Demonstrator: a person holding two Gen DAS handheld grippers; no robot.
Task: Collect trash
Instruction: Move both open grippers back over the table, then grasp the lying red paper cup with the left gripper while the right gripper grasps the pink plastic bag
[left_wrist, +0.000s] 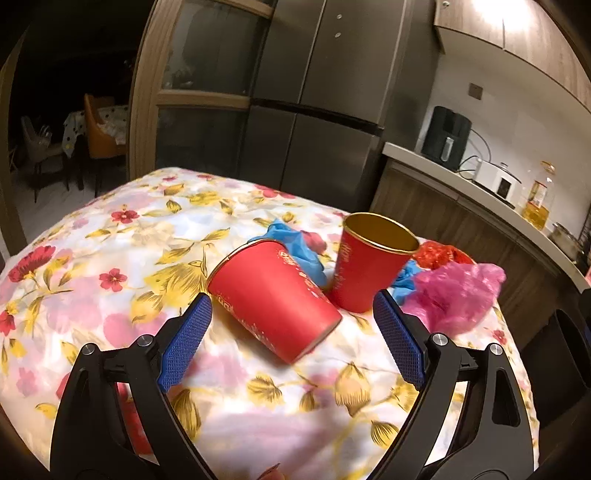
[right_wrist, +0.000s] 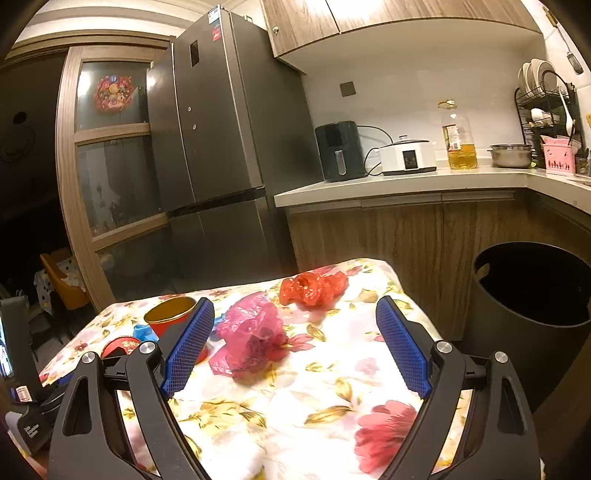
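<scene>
On the floral tablecloth (left_wrist: 110, 236) a red paper cup (left_wrist: 273, 299) lies on its side, its base toward my open left gripper (left_wrist: 291, 306), which frames it without touching. A second red cup (left_wrist: 369, 266) stands upright behind it, seen as the gold-lined cup (right_wrist: 170, 314) in the right wrist view. Crumpled blue plastic (left_wrist: 295, 243), a pink plastic bag (left_wrist: 454, 291) and a red plastic bag (left_wrist: 443, 254) lie around them. My right gripper (right_wrist: 295, 314) stands open, with the pink bag (right_wrist: 255, 332) just ahead between its fingers and the red bag (right_wrist: 314, 288) beyond.
A black trash bin (right_wrist: 532, 295) stands on the floor to the right of the table. Behind are a grey fridge (right_wrist: 221, 129), a wooden door frame (left_wrist: 147, 92) and a counter (right_wrist: 406, 181) with an air fryer, a cooker, an oil bottle and a pot.
</scene>
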